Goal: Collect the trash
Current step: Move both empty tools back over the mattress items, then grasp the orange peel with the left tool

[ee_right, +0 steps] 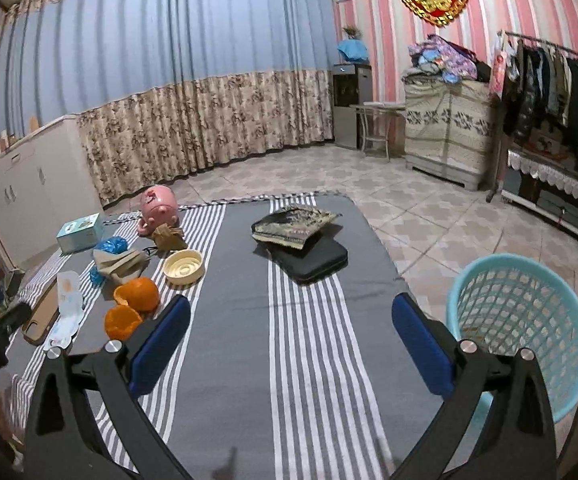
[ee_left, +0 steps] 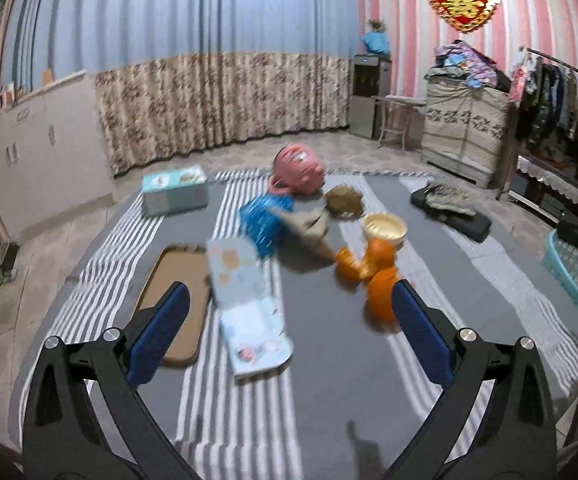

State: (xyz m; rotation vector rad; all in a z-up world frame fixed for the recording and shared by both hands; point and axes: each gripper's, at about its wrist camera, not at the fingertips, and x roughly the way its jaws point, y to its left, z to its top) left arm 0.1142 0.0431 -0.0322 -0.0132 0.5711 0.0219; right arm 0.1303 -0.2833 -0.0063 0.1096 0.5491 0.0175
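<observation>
- Hovering wide open over the striped cloth (ee_left: 329, 380), the left gripper (ee_left: 289, 320) holds nothing, and the trash lies just ahead of it, so this looks like the start of a pick.
- Leftmost off its left finger: a brown tray (ee_left: 175, 304), flat on the cloth, and farther back a teal box (ee_left: 175, 194).
- Dead centre between the fingers lies the pale wrapper (ee_left: 249, 304), its long axis running away from the claw, tilted slightly leftward at the far end. A grab across its narrow width looks the natural line.
- Beyond it, a blue crinkled bag (ee_left: 263, 216), crumpled brown paper (ee_left: 309, 232), a pink pot (ee_left: 299, 170) and a cream bowl (ee_left: 384, 227).
- Touching the right finger's tip in view, or just behind it: orange peel (ee_left: 377, 280), in two cupped pieces.
- The right gripper (ee_right: 291, 340) also gapes empty, above bare cloth; the peel sits off its left finger, so the left hand is my call as the nearer one for the wrapper.
- Far right: a turquoise mesh basket (ee_right: 529, 308) stands on the floor beside the cloth's edge, close by the right claw, the likely drop point.
- Surface is soft fabric over something flat; a dark case (ee_right: 309, 260) with a patterned cloth (ee_right: 293, 224) on it rests mid-table.
- Room: tiled floor (ee_right: 409, 208), blue curtains (ee_right: 169, 32), clothes rack (ee_right: 553, 80) at right.
</observation>
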